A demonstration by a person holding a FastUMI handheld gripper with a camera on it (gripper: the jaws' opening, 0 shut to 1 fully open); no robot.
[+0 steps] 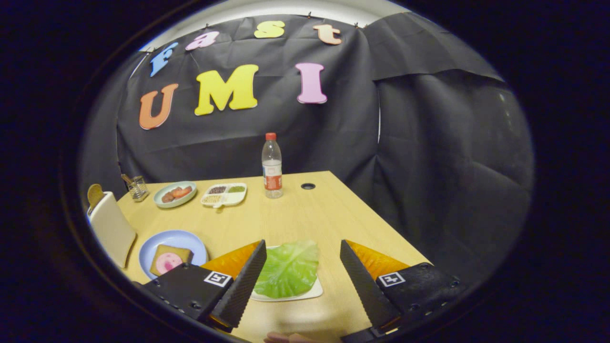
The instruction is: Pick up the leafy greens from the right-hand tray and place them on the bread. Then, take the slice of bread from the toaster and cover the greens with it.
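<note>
A green leaf (288, 269) lies on a flat white tray (312, 291) on the wooden table, between my fingers and nearer the left one. My gripper (302, 252) hangs open above it, touching nothing. To the left, a blue plate (174, 238) holds a bread slice (170, 259) with a pink round of ham on top. Further left stands a white toaster (112, 228) with a brown bread slice (95, 193) sticking up out of it.
At the back of the table stand a water bottle (272, 166), a divided white dish (224, 194) of toppings, a green plate (175, 194) with sausage pieces and a small glass holder (137, 186). The table's right edge (381, 219) runs close to the right finger.
</note>
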